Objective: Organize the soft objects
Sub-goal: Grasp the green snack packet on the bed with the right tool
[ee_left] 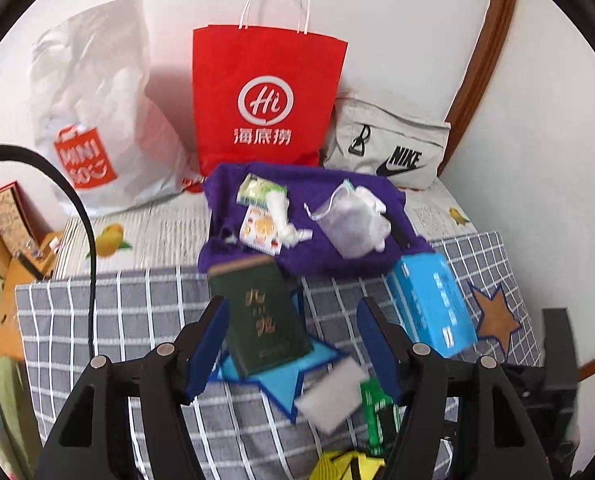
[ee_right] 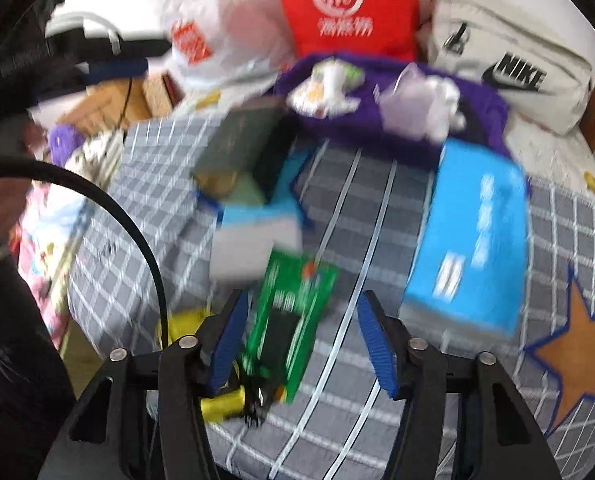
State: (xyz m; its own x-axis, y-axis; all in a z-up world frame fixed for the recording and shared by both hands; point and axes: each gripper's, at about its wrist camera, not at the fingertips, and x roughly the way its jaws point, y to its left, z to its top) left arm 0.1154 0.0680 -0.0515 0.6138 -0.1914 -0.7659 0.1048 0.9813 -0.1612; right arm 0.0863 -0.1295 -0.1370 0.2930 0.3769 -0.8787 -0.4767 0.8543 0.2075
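A purple cloth (ee_left: 317,256) lies crumpled on the bed with a mesh pouch (ee_left: 345,220), white wads and small packets on it. My left gripper (ee_left: 291,308) is open above a dark green box (ee_left: 257,312), its pads clear of the box. A blue soft pack (ee_left: 433,304) lies to the right. The right wrist view is blurred. There my right gripper (ee_right: 303,300) is open over a green packet (ee_right: 293,320) lying on the checked blanket (ee_right: 377,220); the pads do not press it. The blue soft pack (ee_right: 469,240) and purple cloth (ee_right: 337,120) lie beyond.
Against the wall stand a white plastic bag (ee_left: 89,112), a red paper bag (ee_left: 265,100) and a grey Nike bag (ee_left: 389,148). A grey-white pad (ee_left: 329,396) and a yellow item (ee_left: 345,466) lie near the front. Boxes (ee_left: 9,216) crowd the bed's left side.
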